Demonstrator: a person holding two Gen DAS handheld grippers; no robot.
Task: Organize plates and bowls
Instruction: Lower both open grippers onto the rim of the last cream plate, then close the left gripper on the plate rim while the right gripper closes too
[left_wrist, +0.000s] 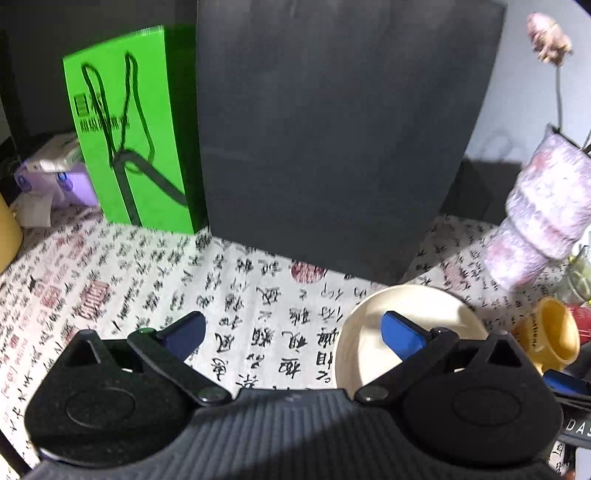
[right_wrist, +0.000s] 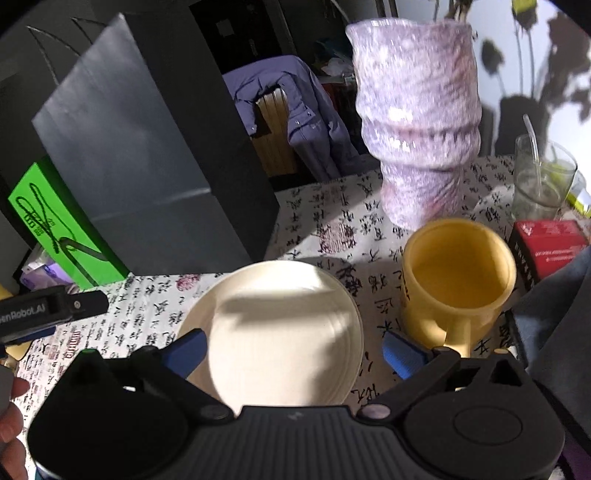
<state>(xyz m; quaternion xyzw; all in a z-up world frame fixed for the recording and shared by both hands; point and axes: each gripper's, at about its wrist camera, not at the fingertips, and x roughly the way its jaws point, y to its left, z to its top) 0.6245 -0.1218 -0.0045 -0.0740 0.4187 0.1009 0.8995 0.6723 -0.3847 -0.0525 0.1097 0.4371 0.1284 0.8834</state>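
A cream plate (right_wrist: 280, 325) lies on the calligraphy-print tablecloth (right_wrist: 325, 225). My right gripper (right_wrist: 293, 350) is open and hovers just above the plate's near part, its blue fingers to either side, holding nothing. The plate also shows in the left wrist view (left_wrist: 365, 332) at the lower right. My left gripper (left_wrist: 293, 332) is open and empty over the cloth, its right finger above the plate's left part. The left gripper's body shows at the left edge of the right wrist view (right_wrist: 48, 306).
A yellow mug (right_wrist: 456, 280) stands right of the plate. Behind it are a tall mottled purple vase (right_wrist: 417, 136), a glass with a straw (right_wrist: 543, 177) and a red box (right_wrist: 550, 247). A big dark paper bag (left_wrist: 332, 129) and a green box (left_wrist: 136, 129) stand at the back.
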